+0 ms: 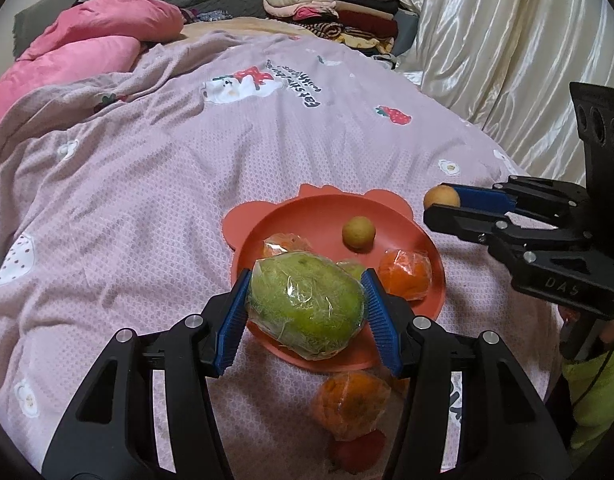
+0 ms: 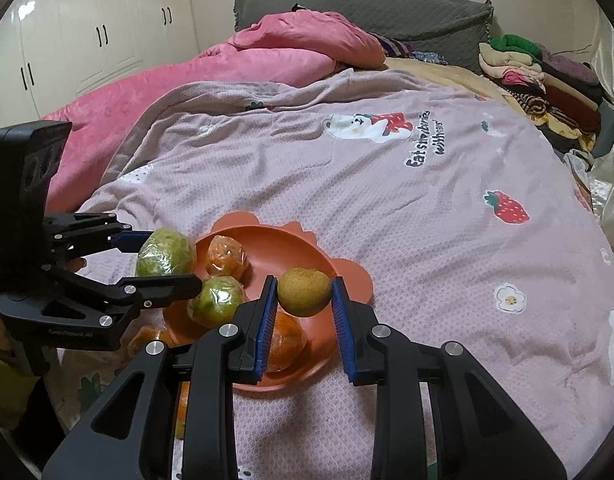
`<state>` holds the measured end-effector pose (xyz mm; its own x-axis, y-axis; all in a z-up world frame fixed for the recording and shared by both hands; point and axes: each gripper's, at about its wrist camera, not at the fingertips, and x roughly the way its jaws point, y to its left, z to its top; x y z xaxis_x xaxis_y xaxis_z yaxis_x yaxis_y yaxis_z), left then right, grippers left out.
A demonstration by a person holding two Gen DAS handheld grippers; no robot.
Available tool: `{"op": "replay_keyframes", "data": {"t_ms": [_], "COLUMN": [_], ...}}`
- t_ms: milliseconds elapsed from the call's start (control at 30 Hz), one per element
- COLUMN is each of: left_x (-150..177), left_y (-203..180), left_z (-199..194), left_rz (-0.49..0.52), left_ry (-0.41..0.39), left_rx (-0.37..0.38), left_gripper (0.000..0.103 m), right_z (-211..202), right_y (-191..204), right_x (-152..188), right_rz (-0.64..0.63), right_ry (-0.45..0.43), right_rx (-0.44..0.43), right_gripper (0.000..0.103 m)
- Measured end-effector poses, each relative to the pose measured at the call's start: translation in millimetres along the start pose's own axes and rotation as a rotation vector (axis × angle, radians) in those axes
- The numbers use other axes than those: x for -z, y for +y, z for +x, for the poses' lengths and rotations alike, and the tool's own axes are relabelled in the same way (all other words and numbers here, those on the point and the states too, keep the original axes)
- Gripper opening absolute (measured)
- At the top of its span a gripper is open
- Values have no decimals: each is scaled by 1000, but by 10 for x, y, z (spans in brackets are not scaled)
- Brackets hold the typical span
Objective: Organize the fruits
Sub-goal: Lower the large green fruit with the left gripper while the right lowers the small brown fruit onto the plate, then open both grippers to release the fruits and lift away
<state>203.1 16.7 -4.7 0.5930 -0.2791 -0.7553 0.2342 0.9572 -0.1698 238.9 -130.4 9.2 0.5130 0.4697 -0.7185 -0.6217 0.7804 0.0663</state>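
My left gripper (image 1: 307,280) is shut on a large green fruit wrapped in plastic film (image 1: 307,304), held over the near rim of the orange-red plate (image 1: 331,216). On the plate lie a small yellow-brown fruit (image 1: 359,232), two wrapped oranges (image 1: 405,274) (image 1: 287,244) and a wrapped green fruit (image 2: 215,300). My right gripper (image 2: 304,282) is shut on a small round brown-yellow fruit (image 2: 304,291), held in the air by the plate's right side. In the left wrist view the right gripper (image 1: 443,202) comes in from the right. A wrapped orange (image 1: 351,404) and a red fruit (image 1: 359,456) lie off the plate.
The plate rests on a lilac strawberry-print bedspread (image 2: 427,240). A pink duvet (image 2: 247,68) is bunched at the far left, and folded clothes (image 2: 547,80) are stacked at the far right. A cream curtain (image 1: 507,40) hangs on the right, and white wardrobes (image 2: 87,40) stand beyond the bed.
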Motion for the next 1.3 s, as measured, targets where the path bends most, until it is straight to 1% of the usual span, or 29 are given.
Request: {"op": "replay_keyframes", "data": {"t_ms": [167,567,1000,1067,1300], "left_x": [10,6,-8,-7,-10], "left_y": [-9,37,74,81,96], "left_z": [30,21,2,4,-10], "left_rz": [-3,-21,-37,-37,-43], "left_ry": [-1,-6,-22,-21,-19], "left_rx": [11,0,14,5,18], "left_gripper": [47,47,49,49,49], "right_z": [59,146,229,241,295], "right_y": [-3,3,30,32,48], "right_x": [18,12,-9,-13,-10], "right_rz": [1,-10,-29,-28,-28], "right_ry": [9,23,46,50,66], "right_rx": [-5,-1,16,14,17], "right_gripper": [26,26,26,26,26]}}
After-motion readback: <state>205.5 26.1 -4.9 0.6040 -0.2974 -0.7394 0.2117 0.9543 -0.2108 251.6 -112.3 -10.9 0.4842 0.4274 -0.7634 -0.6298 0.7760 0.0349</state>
